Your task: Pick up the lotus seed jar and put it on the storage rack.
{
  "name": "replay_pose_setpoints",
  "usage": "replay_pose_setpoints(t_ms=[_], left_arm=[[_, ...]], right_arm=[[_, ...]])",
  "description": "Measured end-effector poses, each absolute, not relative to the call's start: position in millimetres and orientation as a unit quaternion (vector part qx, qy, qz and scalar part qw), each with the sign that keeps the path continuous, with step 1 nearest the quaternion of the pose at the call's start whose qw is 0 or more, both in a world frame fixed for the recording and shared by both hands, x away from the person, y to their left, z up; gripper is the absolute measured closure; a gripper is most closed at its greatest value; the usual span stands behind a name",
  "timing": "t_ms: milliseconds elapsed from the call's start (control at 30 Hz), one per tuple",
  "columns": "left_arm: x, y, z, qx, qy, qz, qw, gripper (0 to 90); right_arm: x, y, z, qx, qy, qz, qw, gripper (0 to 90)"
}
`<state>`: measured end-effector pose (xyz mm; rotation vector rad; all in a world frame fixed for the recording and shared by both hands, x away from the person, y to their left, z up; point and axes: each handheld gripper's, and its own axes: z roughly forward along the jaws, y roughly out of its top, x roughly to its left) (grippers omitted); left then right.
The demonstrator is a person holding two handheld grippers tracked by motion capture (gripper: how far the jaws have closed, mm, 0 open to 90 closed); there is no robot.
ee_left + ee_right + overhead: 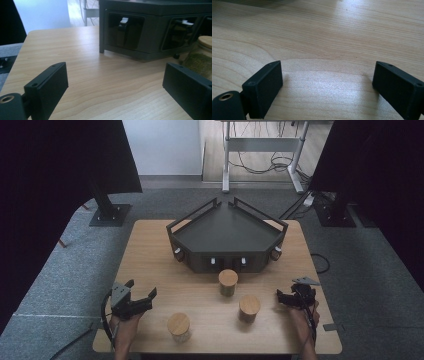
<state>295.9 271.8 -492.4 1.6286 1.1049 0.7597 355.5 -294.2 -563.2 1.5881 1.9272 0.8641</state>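
With both tools open, we bring the left tool (143,298) squarely around the near-edge jar (179,326), gripping below its lid.

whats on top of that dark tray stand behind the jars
The flat top of the dark stand looks bare. Its front openings hold small white-tipped parts; what lies deeper inside is hidden in shadow.
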Motion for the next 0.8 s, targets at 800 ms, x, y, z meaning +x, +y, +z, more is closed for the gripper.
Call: replay_pose_setpoints(t_ms=[800], left_arm=[[262.2, 246.1, -474.0, 0.678, 0.402, 0.303, 0.536, 5.7]], right_arm=[[355.5, -294.1, -563.2, 0.581, 0.708, 0.317, 0.247, 8.7]])
